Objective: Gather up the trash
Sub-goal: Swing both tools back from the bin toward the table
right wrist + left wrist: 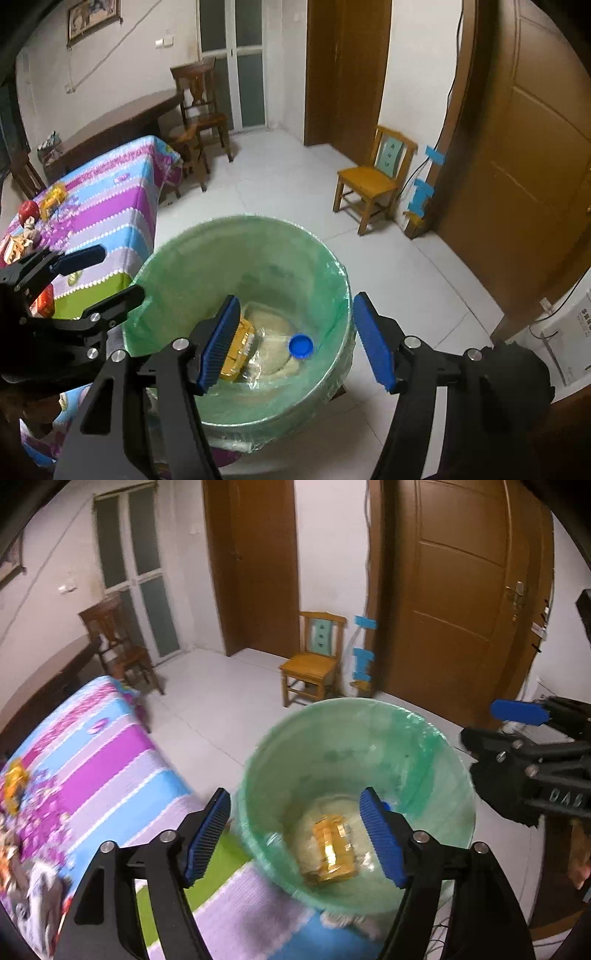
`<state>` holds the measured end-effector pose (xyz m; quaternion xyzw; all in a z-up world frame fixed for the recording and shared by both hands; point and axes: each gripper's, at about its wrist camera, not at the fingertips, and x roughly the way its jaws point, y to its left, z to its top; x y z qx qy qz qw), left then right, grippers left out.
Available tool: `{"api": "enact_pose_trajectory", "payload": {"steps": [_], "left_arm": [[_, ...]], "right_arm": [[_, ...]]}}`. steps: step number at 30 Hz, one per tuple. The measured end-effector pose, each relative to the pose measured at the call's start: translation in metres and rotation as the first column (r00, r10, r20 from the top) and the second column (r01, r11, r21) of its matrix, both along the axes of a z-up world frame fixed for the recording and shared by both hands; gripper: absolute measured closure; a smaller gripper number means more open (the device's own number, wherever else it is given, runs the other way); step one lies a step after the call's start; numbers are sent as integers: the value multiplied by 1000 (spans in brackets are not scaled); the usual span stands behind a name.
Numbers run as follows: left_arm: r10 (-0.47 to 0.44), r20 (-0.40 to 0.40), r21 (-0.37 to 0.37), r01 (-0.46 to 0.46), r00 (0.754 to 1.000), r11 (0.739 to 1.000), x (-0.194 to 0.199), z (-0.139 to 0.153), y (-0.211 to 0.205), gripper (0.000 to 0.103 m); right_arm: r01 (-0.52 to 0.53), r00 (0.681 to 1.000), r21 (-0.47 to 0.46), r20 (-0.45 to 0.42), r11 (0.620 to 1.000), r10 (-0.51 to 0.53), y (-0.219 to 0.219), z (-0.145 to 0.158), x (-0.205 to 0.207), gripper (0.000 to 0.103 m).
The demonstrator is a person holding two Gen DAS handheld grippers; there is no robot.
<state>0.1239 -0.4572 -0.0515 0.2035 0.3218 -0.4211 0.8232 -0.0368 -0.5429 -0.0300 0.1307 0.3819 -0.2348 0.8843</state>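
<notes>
Beside the striped tablecloth (pixel 110 206), white floor tiles (pixel 280 177).

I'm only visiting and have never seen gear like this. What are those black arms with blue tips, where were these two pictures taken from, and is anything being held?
There is no robot here: a person holds a hand tool in each hand, each ending in a two-fingered claw with a camera looking along it. One picture looks along the left claw, the other along the right claw. Both claws are open and empty, poised over a round bin lined with a green plastic bag. Inside lie a yellow crinkly wrapper and a blue plastic bottle cap. Beside the bin stands a table under a striped pink, blue and purple cloth, with more small items still on it.
</notes>
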Motion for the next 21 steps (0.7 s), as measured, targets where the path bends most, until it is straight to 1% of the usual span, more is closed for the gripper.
{"api": "enact_pose_trajectory", "payload": {"steps": [2, 3, 4, 7, 10, 14, 16, 18, 21], "left_arm": [[34, 21, -6, -34, 999, 999, -4, 3, 17, 24], [56, 34, -8, -56, 998, 998, -6, 4, 30, 22], [74, 44, -9, -73, 996, 997, -8, 5, 39, 19], [151, 91, -7, -151, 984, 989, -9, 7, 76, 18], [225, 109, -11, -225, 968, 974, -8, 11, 115, 17], [307, 120, -53, -303, 944, 952, -11, 22, 174, 16], [338, 130, -76, -331, 932, 941, -13, 28, 199, 15], [375, 150, -97, -364, 915, 926, -17, 31, 228, 14], [431, 175, -121, -415, 885, 902, -21, 34, 268, 13]], "right_arm": [[-5, 999, 7, 43, 1000, 5, 11, 4, -6, 41], [-11, 998, 12, 60, 1000, 10, 17, 5, -9, 38], [-16, 997, 15, 76, 1000, 15, 23, 5, -11, 37], [-59, 990, 19, 128, 998, 57, 54, 7, -14, 37], [-96, 982, 25, 166, 995, 90, 82, 9, -12, 37], [-151, 964, 8, 222, 989, 145, 127, 14, -8, 37], [-173, 955, 14, 248, 985, 164, 144, 16, -6, 37], [-205, 943, 16, 271, 979, 193, 164, 18, -3, 37], [-249, 927, -15, 285, 968, 243, 193, 19, 2, 35]]}}
